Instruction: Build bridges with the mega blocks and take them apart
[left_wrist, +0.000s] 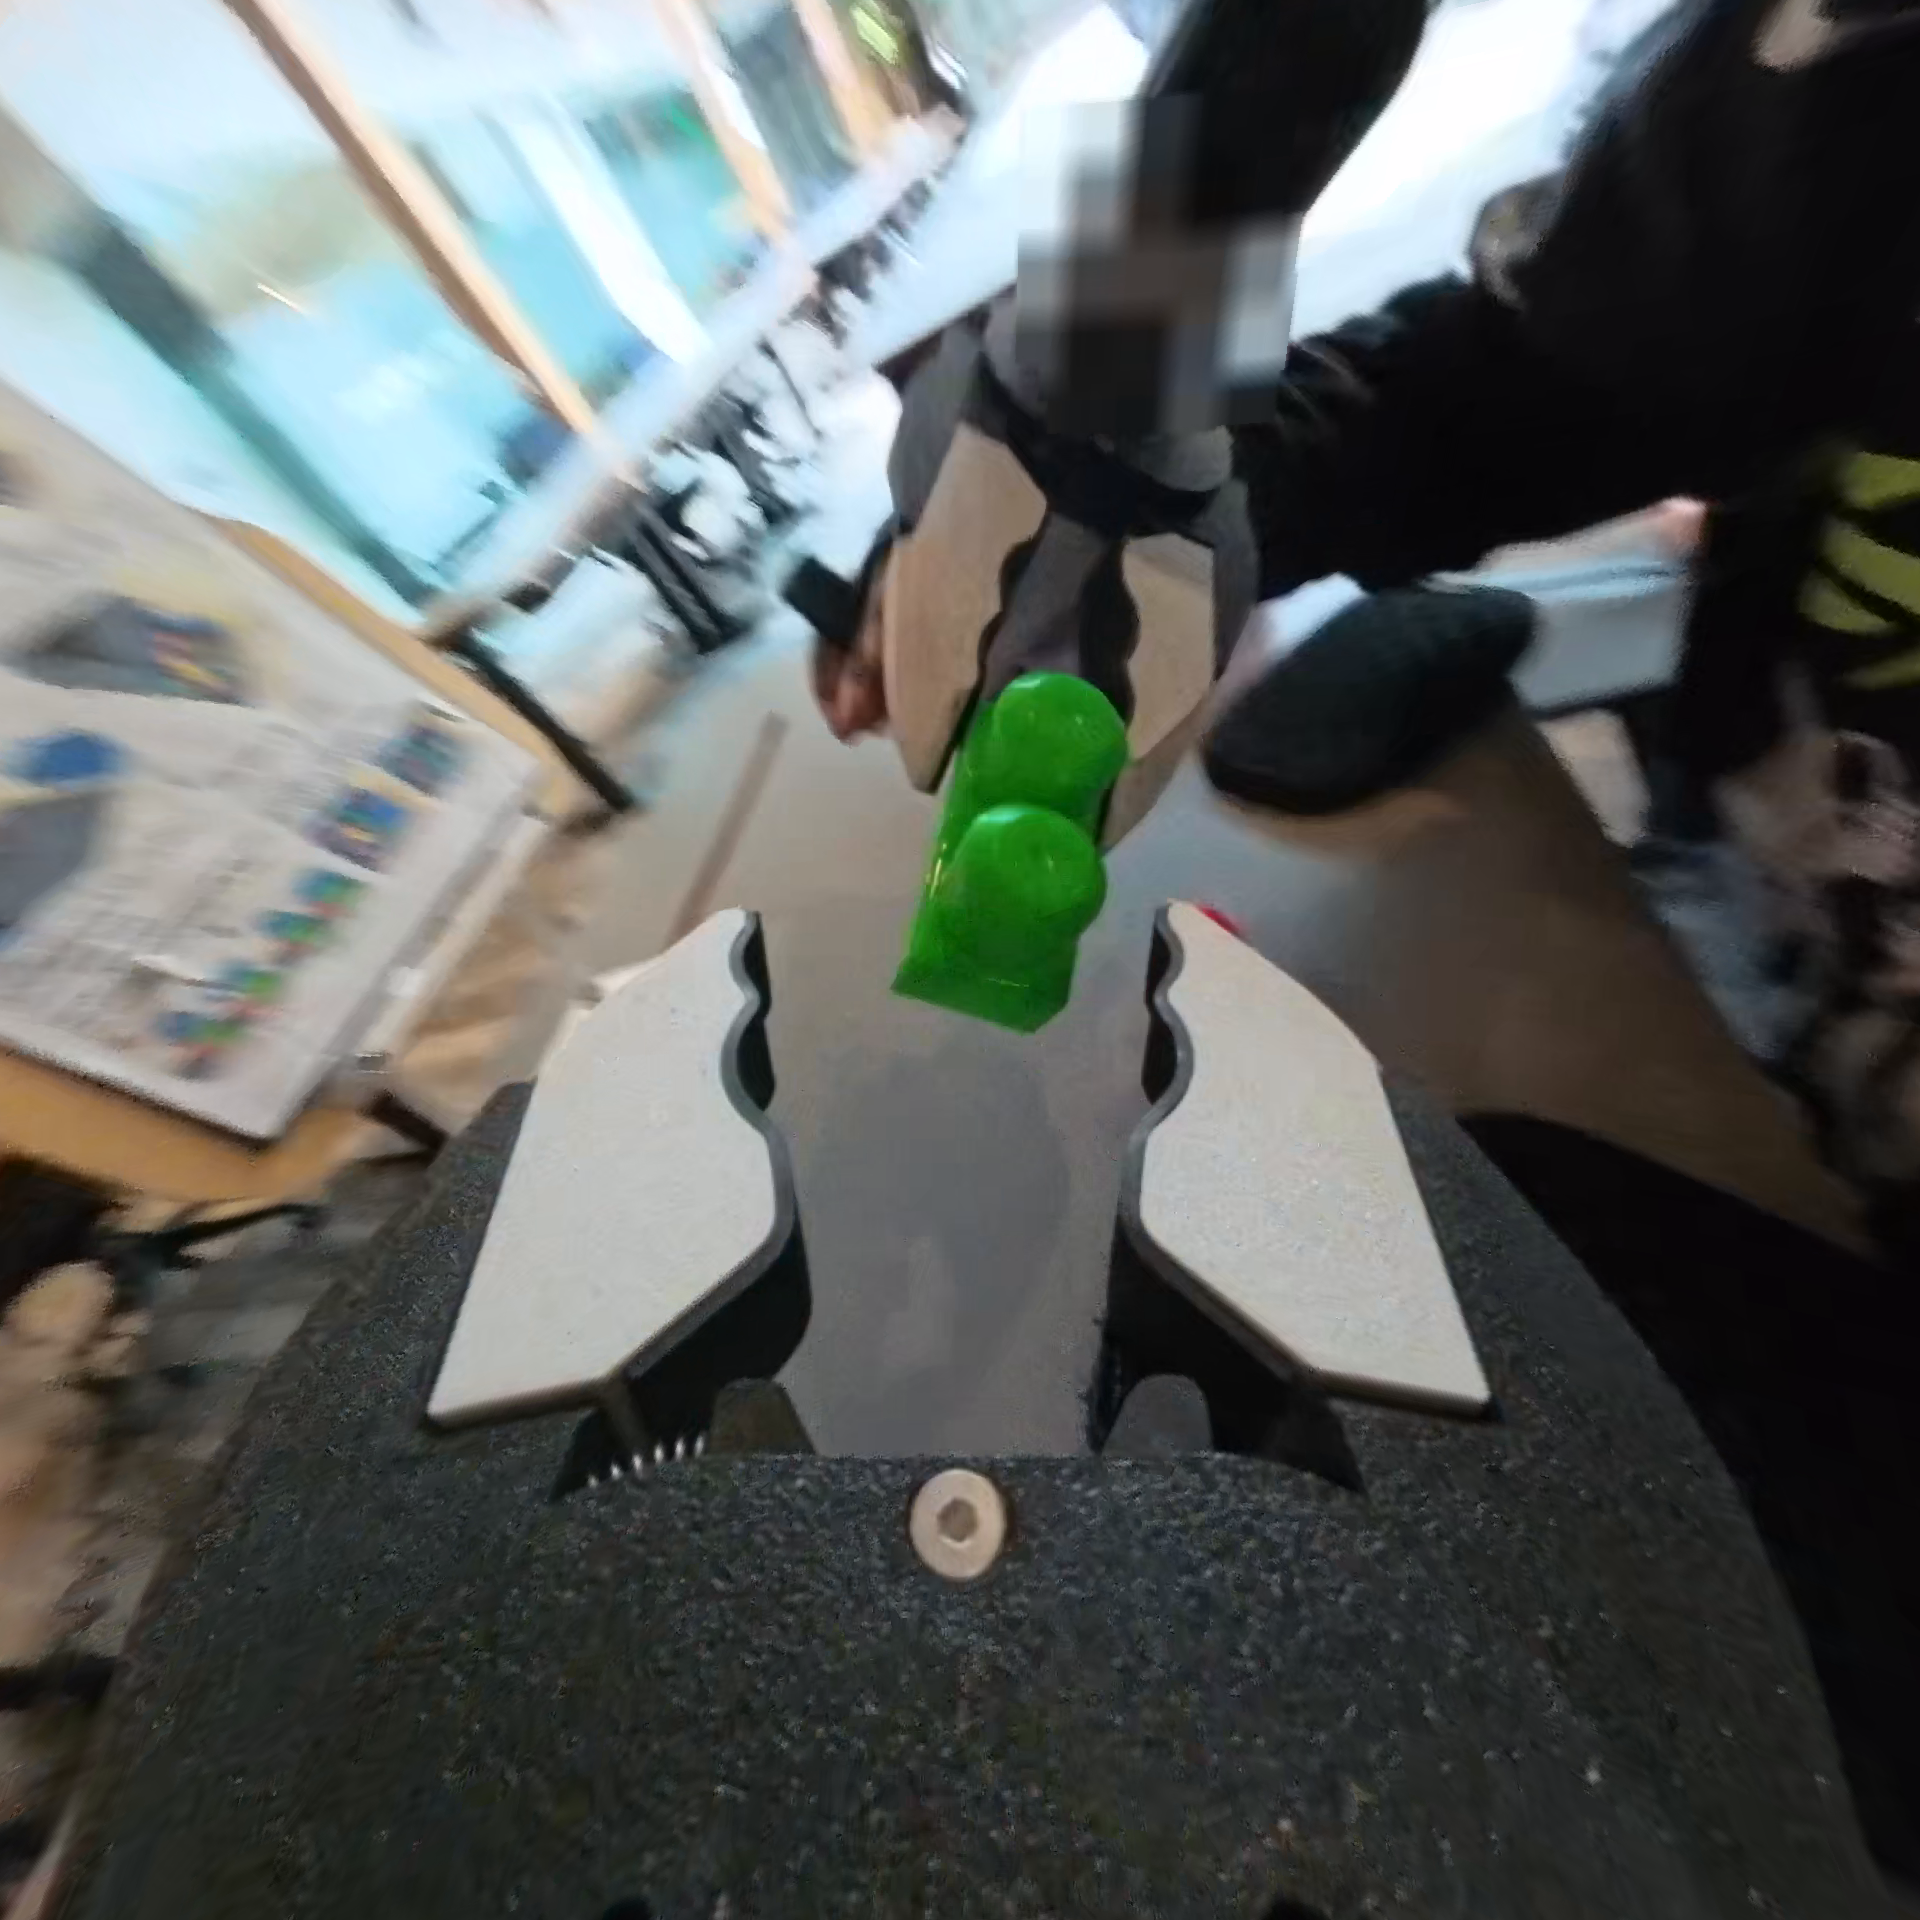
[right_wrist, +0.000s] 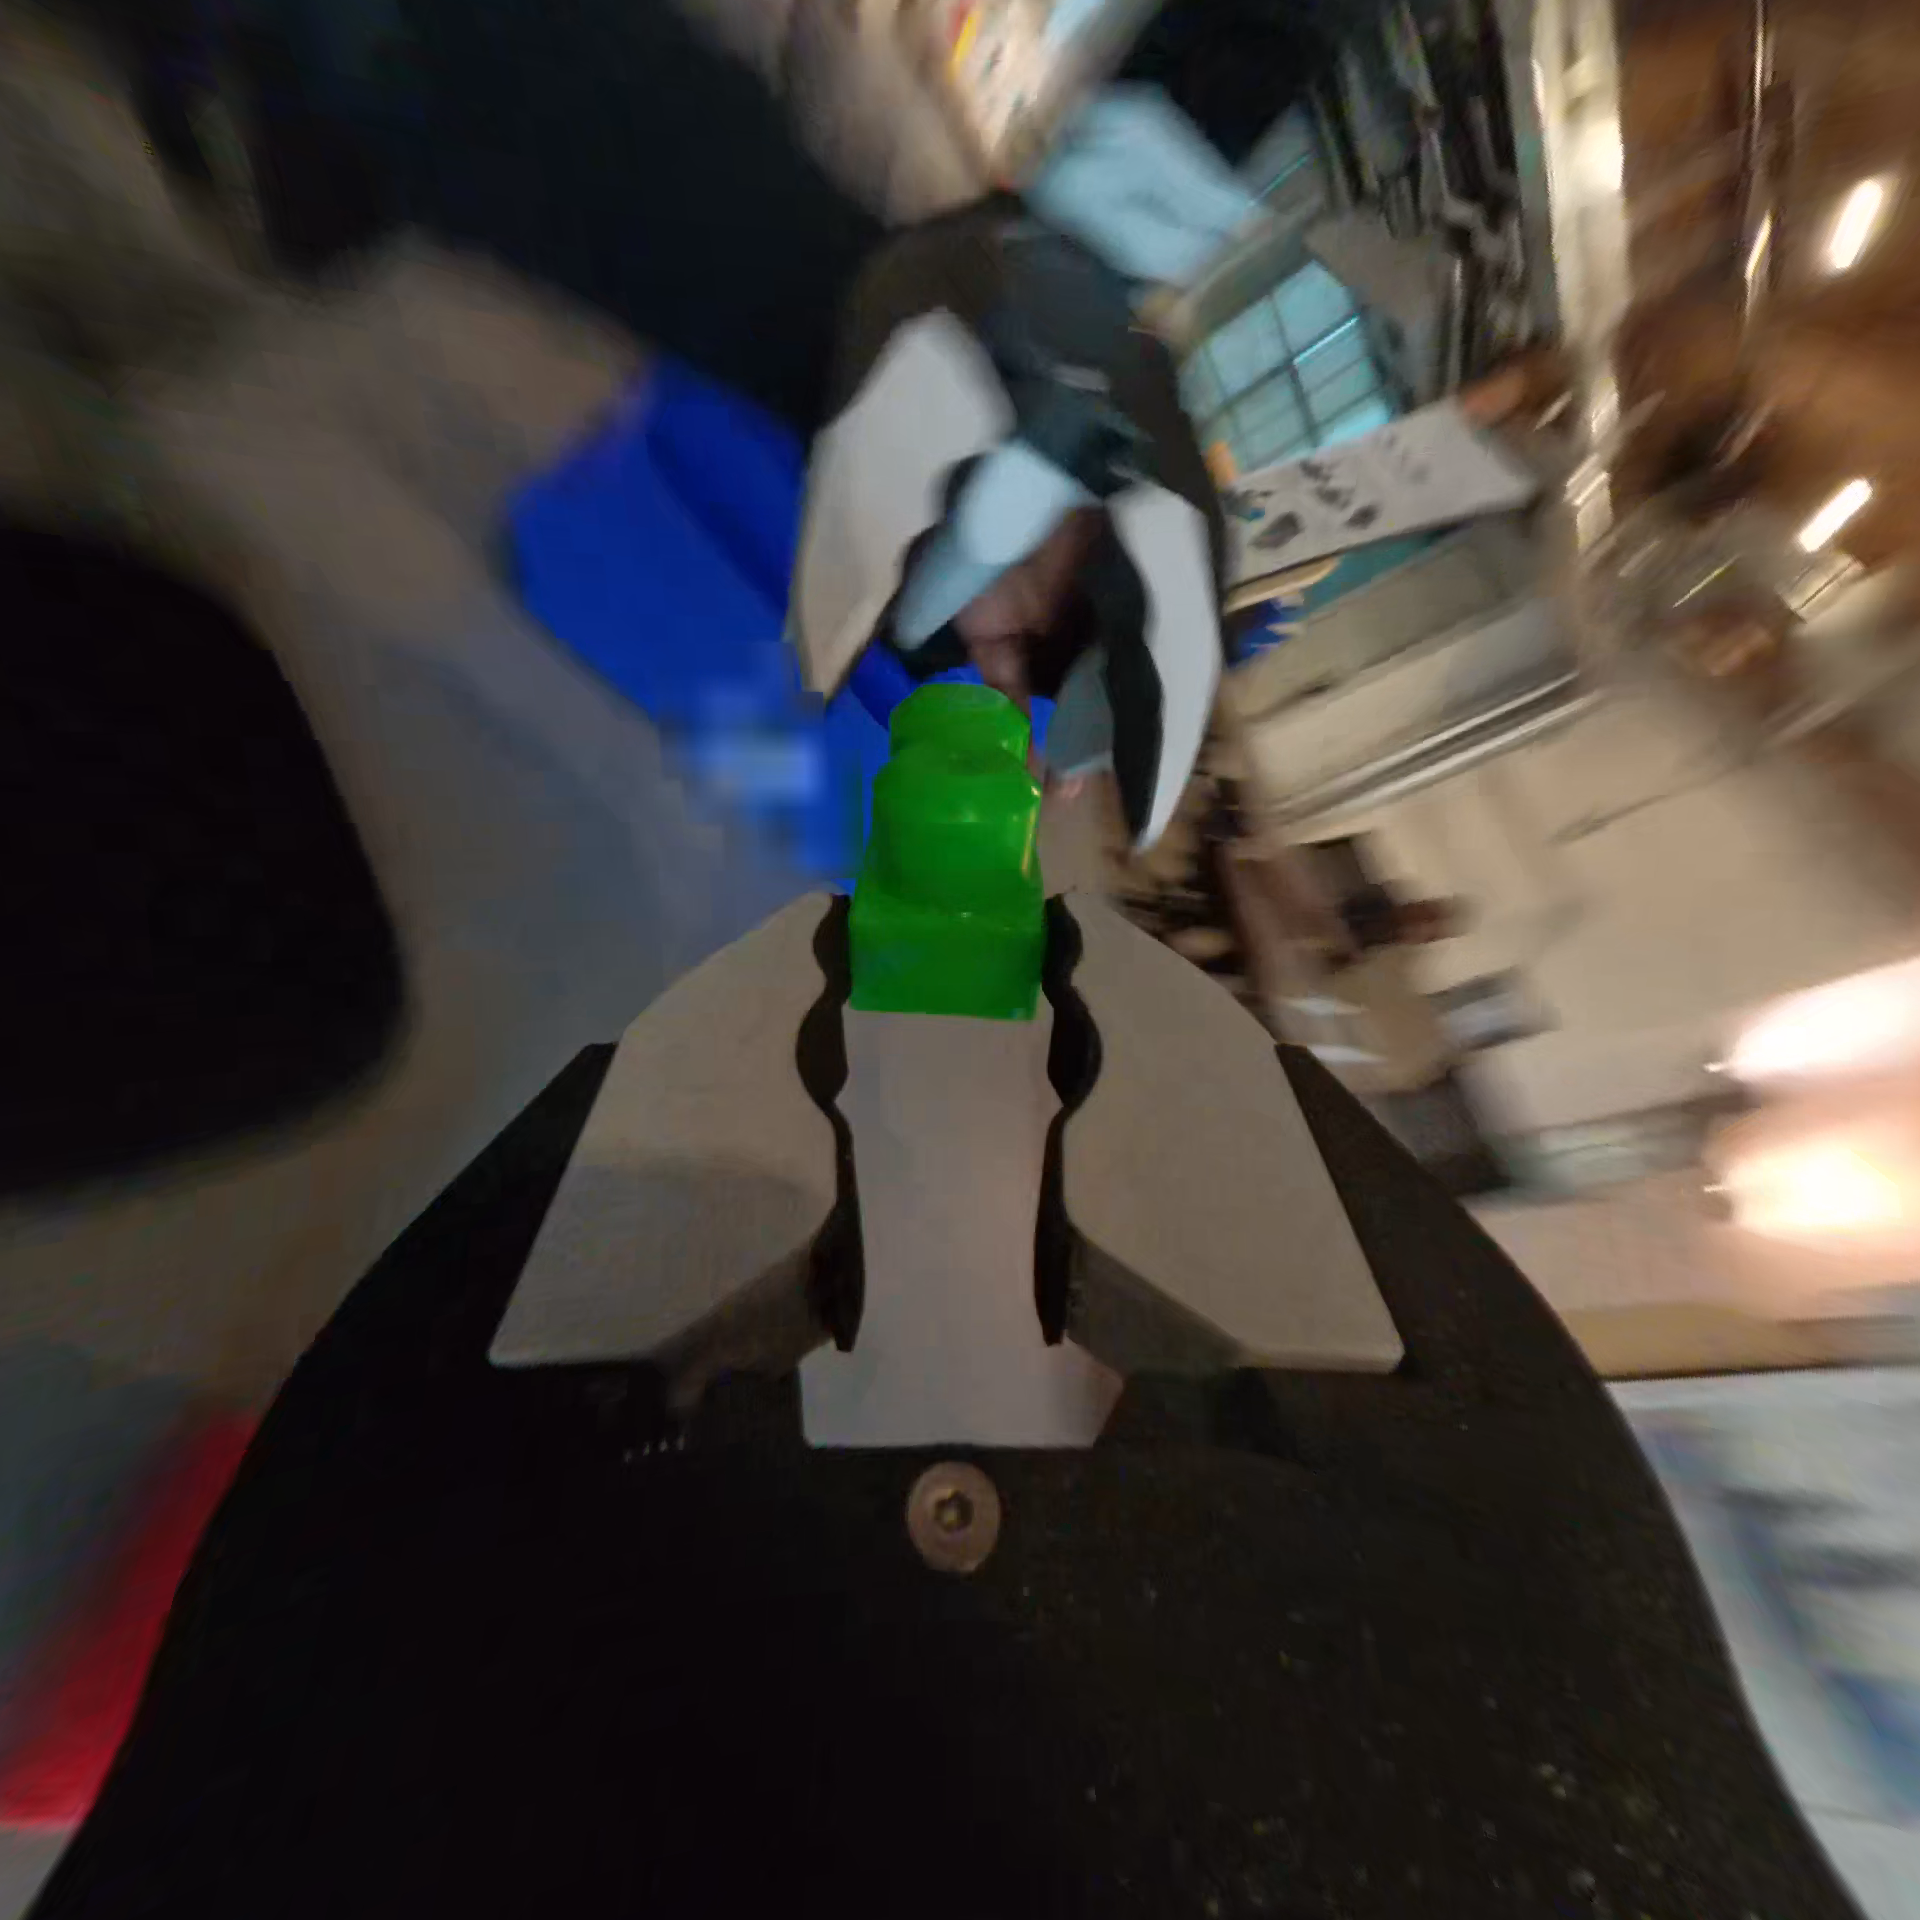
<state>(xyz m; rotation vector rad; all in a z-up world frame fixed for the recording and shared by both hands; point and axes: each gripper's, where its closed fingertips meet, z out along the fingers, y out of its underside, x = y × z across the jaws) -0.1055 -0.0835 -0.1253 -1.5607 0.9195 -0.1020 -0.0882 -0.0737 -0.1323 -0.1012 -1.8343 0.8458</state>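
A green two-stud mega block is pinched at one end between the fingers of my right gripper, which is shut on it. In the left wrist view the block points studs-first toward me, with the right gripper behind it. My left gripper is open. The block's free end sits between its tips with a gap on each side. The left gripper also shows in the right wrist view, open at the block's far end.
Both views are motion-blurred. A blue shape and a red patch lie behind and to the left. A printed sheet lies on a table at the left. A person's dark sleeve fills the upper right.
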